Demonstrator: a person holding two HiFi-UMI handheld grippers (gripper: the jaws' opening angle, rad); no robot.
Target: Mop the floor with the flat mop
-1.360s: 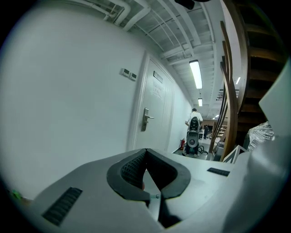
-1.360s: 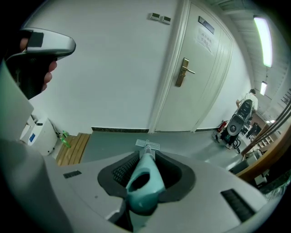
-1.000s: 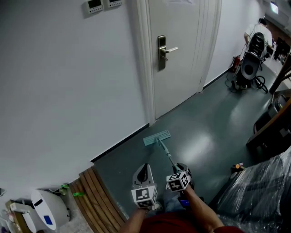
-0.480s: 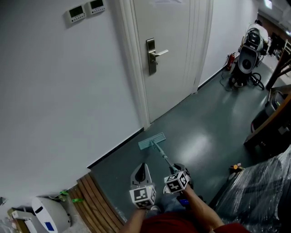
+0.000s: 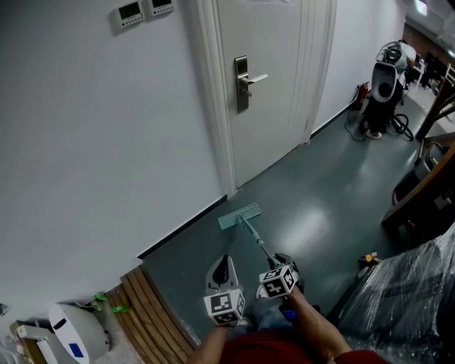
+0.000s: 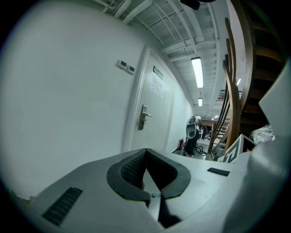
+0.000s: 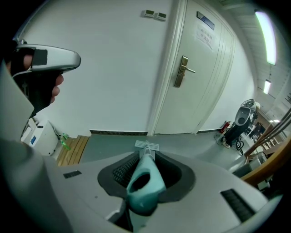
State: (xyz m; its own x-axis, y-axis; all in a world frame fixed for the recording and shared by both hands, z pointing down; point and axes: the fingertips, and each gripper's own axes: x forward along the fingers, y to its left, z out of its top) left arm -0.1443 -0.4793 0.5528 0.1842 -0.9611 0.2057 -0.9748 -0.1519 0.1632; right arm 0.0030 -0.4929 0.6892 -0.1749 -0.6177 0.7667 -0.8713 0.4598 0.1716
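flat mop (image 5: pixel 239 215) in right tongs (image 7: pixel 144 175), angled floorward

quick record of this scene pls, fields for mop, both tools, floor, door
mop head: flat, teal, lying on the floor near the foot of the door frame
mop handle: teal, clamped in right tool
left tool: jaws together, holding nothing
floor: grey-green, glossy
door: white, shut

One flat mop (image 5: pixel 239 215). Two grippers: left hand-held gripper (image 6: pixel 146 153), right hand-held gripper (image 7: pixel 146 159). One door (image 5: pixel 274 106), one lever handle (image 5: pixel 250 79). Two wall control panels (image 5: pixel 130 11).
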